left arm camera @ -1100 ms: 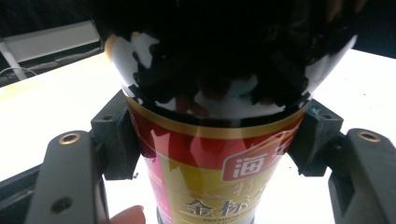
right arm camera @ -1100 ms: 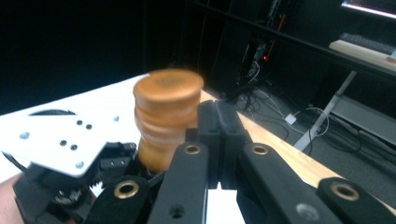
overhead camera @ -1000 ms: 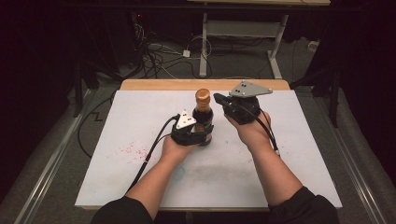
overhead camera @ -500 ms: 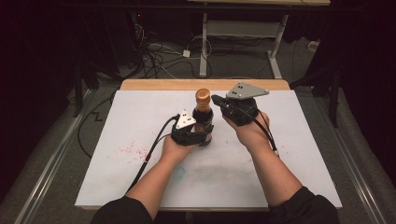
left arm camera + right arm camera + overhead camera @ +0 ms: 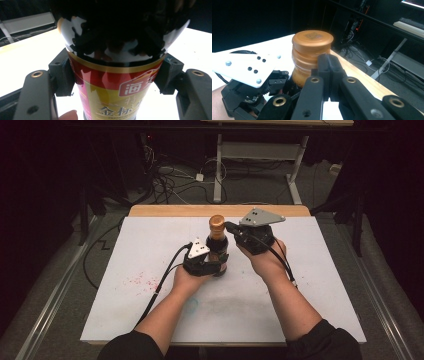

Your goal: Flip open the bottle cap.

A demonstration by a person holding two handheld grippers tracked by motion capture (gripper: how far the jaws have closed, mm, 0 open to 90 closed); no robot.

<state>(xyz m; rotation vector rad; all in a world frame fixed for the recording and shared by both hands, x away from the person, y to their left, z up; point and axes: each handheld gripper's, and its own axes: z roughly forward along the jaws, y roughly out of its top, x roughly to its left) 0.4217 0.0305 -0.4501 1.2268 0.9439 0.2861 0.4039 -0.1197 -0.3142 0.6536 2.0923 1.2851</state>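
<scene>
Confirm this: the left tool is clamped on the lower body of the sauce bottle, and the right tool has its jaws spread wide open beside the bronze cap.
One thing is wrong: the right tool is shut, its jaws pressed together beside the bronze cap, as the right gripper view shows. The left tool does clamp the sauce bottle by its lower body.

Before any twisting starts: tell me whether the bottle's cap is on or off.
On. The brown cap sits squarely atop the bottle, which stands upright in the left gripper; the right gripper is shut, its jaws beside the cap.
</scene>
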